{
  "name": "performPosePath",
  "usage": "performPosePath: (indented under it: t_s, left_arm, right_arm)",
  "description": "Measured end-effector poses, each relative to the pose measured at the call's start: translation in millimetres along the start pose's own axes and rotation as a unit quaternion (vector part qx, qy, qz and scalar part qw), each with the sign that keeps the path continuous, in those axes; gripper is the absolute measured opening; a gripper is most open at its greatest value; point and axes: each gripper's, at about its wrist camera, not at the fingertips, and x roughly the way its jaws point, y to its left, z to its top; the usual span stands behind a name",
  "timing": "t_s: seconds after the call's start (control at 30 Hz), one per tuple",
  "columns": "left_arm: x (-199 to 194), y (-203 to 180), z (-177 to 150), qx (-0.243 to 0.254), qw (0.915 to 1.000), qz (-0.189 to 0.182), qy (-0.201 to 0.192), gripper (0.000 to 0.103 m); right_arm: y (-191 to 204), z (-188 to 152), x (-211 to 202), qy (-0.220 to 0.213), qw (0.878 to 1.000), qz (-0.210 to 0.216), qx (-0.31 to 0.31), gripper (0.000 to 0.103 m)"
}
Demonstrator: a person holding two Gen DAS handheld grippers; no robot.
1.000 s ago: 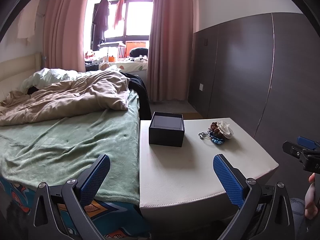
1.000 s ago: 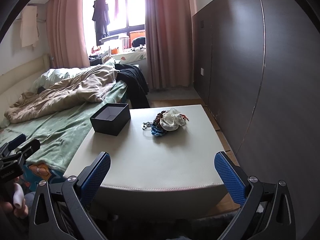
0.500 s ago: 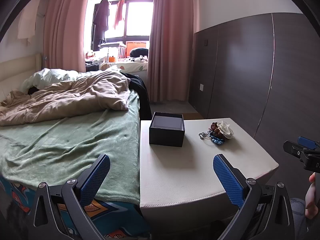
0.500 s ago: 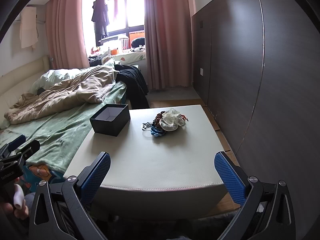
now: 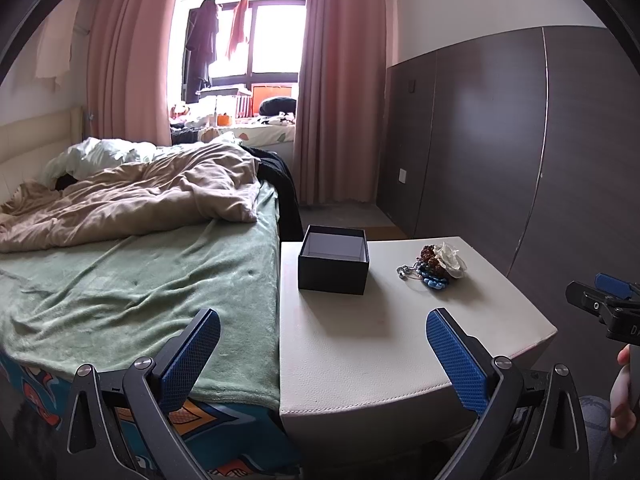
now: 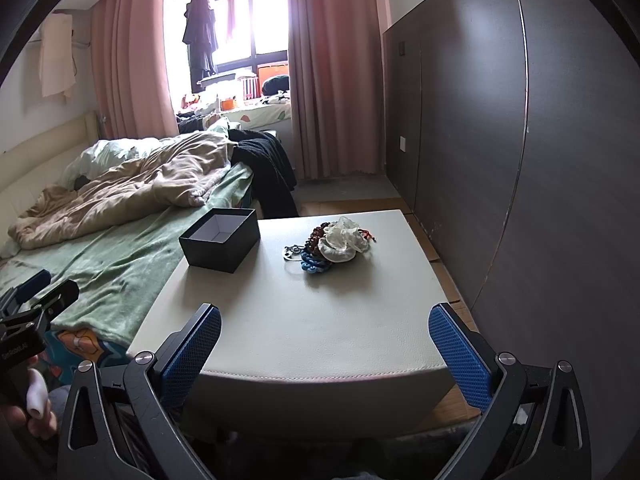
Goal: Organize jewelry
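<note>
Left gripper (image 5: 320, 356) jaws wide apart, empty, near table (image 5: 400, 344) front edge | right gripper (image 6: 324, 352) jaws wide apart, empty | open black box (image 6: 220, 239) far left on table | jewelry pile (image 6: 332, 246) just right of box, apart

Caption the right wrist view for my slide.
Open right tongs face a cream table holding an empty black box and a tangled jewelry pile.
</note>
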Motion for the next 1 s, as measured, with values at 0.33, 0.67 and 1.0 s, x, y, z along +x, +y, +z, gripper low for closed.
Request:
performPosePath:
  t_s: [0.33, 0.67, 1.0]
  left_arm:
    - [-0.1, -0.2, -0.2, 0.000, 1.0000, 0.000, 0.000, 0.103]
    - [0.5, -1.1, 1.9, 0.004, 1.0000, 0.000, 0.005, 0.103]
    - [-1.4, -9.3, 29.3, 0.017, 0.9997, -0.014, 0.003, 0.103]
  right_arm:
    - [0.4, -0.2, -0.6, 0.000, 1.000, 0.000, 0.000, 0.103]
    - [-0.3, 0.3, 0.6, 0.005, 1.000, 0.005, -0.001, 0.103]
    - [-4.4, 21.7, 8.1, 0.029, 0.999, 0.030, -0.012, 0.103]
